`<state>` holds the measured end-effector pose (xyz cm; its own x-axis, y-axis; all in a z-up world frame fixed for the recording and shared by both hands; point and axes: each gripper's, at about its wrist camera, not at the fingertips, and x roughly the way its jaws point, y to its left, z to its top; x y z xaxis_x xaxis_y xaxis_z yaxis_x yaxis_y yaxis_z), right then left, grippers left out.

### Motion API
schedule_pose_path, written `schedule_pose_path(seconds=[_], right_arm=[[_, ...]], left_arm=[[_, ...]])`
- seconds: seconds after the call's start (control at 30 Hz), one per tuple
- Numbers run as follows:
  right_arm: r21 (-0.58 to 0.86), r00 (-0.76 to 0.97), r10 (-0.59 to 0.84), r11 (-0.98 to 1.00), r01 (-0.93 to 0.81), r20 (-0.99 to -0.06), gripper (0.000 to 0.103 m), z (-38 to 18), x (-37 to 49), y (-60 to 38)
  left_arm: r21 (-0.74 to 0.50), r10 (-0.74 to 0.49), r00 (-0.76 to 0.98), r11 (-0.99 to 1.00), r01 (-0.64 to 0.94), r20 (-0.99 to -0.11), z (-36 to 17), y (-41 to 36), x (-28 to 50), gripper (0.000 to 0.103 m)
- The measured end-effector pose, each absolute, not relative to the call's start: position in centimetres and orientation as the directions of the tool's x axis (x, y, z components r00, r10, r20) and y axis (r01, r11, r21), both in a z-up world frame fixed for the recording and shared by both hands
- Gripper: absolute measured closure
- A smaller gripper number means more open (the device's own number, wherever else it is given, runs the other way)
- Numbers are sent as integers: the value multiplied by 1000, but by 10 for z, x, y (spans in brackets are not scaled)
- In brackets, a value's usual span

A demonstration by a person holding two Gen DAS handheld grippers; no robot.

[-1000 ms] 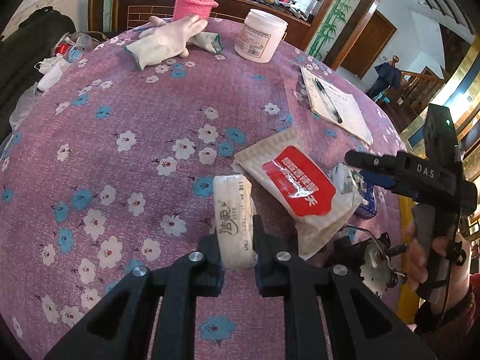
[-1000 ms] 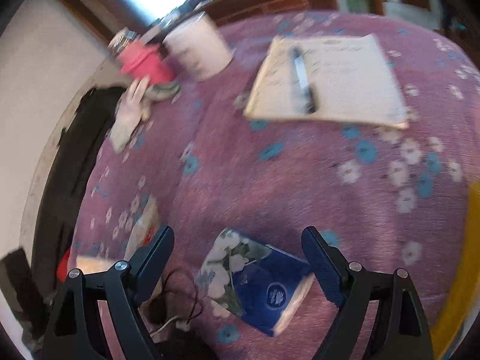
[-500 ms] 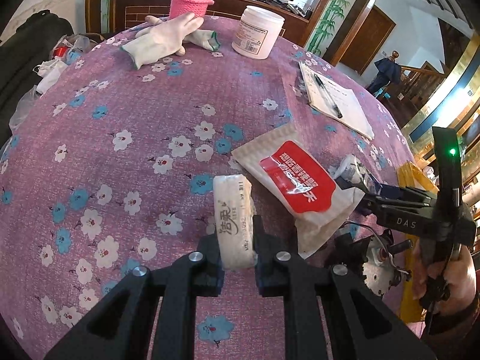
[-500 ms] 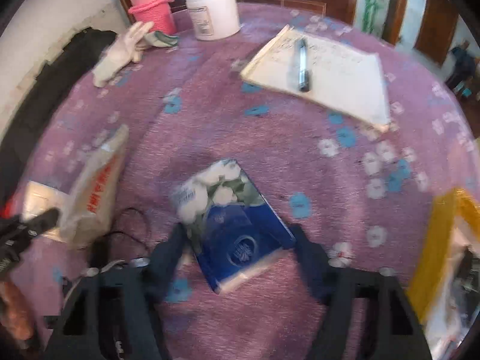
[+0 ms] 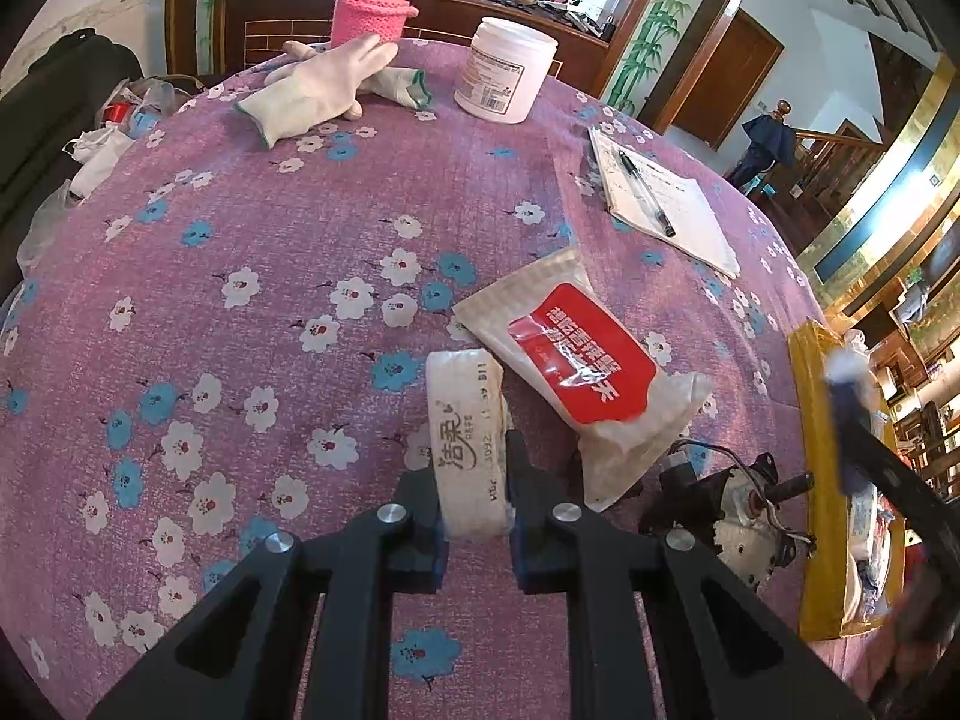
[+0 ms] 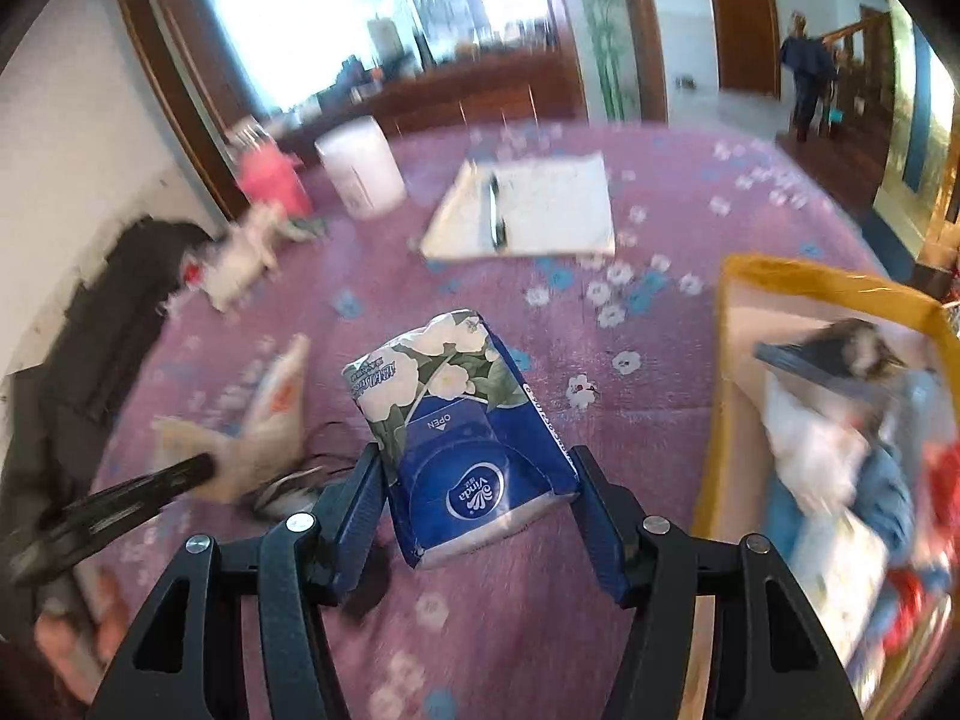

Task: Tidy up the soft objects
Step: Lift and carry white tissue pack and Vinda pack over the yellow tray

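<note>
Since a second ago the right hand-held gripper (image 6: 480, 510) has swung toward the yellow box (image 6: 714, 420) at its right, jaws closing on the blue Vinda tissue pack (image 6: 474, 456). Left hand-held gripper (image 5: 474, 516) pinches a white tissue pack (image 5: 465, 432) on the bench (image 5: 240, 228).

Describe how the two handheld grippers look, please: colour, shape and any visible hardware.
The left gripper is matte black plastic, with two angular forked arms, round silver bolts and triangular cut-outs. The right gripper has the same black frame and silver bolts, but its jaws carry dark blue textured pads. No cables or sleeves show.
</note>
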<state>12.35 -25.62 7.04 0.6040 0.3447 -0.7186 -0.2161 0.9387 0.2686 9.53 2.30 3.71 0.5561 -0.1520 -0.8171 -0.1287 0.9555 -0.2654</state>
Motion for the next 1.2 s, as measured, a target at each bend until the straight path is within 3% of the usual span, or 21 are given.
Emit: schedule_pose_path(seconds=[0.23,0.83,1.2], right_arm=[[265,726,347,936,-230,-594,39,68,64,-256],[348,711,429,898,-269,-557,38,56,63,-260],[322,716,415,907,-272,-562,38,57,61,-256]], left_arm=[[-251,-139,588,961,-113,-797,47,16,88,89],[-198,-149,690,980,9,-708,76,-21,61,89],[-194,-144,688,981,5,-711,76,-24,60,89]])
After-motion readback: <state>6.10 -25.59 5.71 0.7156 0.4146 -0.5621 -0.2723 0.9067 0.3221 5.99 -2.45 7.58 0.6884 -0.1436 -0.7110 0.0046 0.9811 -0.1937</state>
